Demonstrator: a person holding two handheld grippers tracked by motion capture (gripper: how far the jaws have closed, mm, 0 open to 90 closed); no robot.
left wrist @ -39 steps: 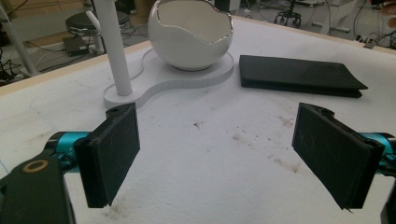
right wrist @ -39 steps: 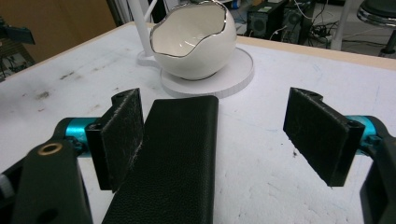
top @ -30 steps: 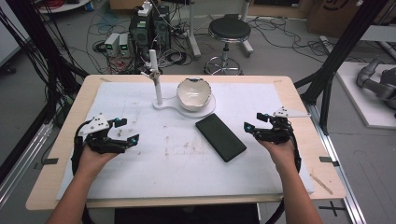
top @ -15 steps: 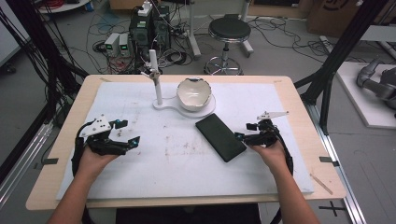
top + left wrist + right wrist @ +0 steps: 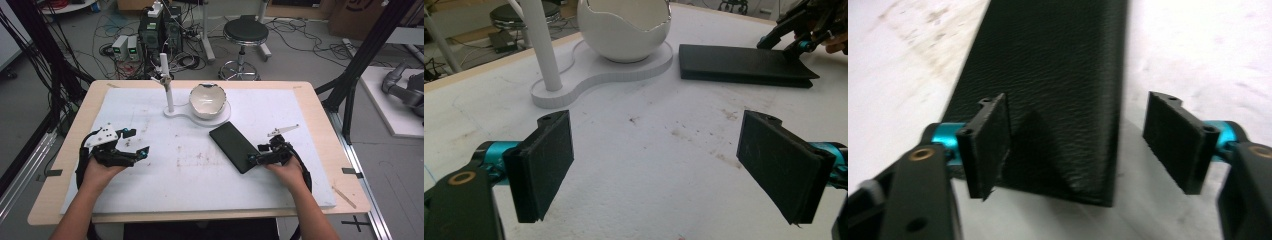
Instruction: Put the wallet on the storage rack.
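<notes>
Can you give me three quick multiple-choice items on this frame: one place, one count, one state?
1. Where does the flat black leather case lie?
A. inside the bowl
B. on the white table mat, in front of the bowl
C. on the stool

2. How many white eggshell-shaped bowls stand on the table?
A. one
B. two
C. three

3. How are the right gripper jaws?
A. clamped on the post
B. apart, at the case's near end
C. shut empty

Answers: 1 B, the high view shows it there. 2 A, a single bowl. 3 B, gaps show at both pads.
</notes>
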